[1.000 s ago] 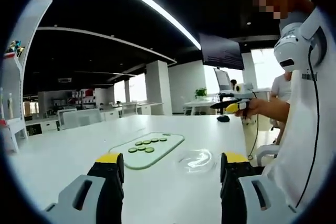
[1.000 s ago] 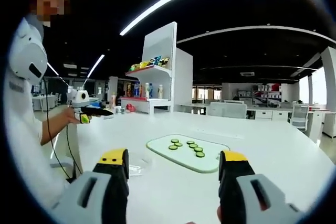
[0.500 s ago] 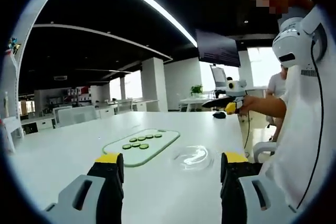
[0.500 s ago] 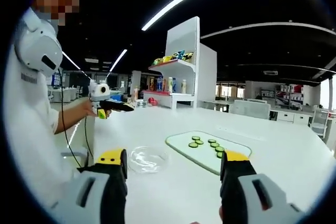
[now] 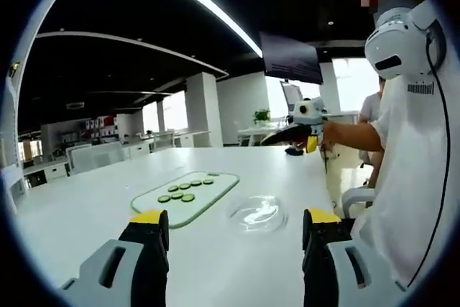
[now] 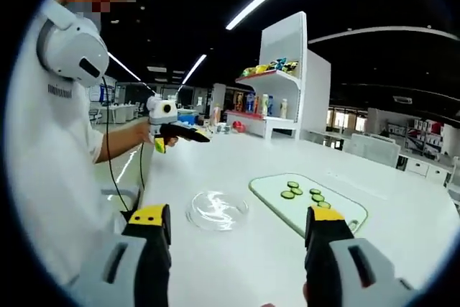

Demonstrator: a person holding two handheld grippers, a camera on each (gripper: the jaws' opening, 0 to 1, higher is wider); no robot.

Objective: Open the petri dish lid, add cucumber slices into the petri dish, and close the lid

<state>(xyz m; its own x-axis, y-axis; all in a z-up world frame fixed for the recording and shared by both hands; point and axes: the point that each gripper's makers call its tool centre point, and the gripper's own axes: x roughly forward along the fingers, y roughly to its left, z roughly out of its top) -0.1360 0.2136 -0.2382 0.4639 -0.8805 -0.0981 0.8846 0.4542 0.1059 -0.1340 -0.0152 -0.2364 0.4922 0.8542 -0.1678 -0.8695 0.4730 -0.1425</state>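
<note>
A clear petri dish (image 5: 256, 213) with its lid on lies on the white table (image 5: 86, 210), just right of a pale green board (image 5: 154, 205) that carries several cucumber slices (image 5: 183, 190). My left gripper (image 5: 236, 217) is open and empty, with the dish just beyond its jaws. In the right gripper view the dish (image 6: 217, 210) lies left of the board (image 6: 338, 210) and its slices (image 6: 305, 193). My right gripper (image 6: 237, 215) is open and empty, short of the dish. Each gripper also shows in the other's view, held up off the table: the right gripper (image 5: 287, 133) and the left gripper (image 6: 180, 132).
The person holding the grippers, in a white shirt (image 5: 410, 177) and a white headset (image 6: 68, 48), stands at the table's near edge. A white shelf unit (image 6: 277, 98) with bottles and packets stands beyond the table. Desks and chairs (image 5: 90, 157) fill the far room.
Both cameras have swung towards the dish, which now sits nearer the middle of each view. Dish, board and slices have not moved on the table. Both grippers remain open.
</note>
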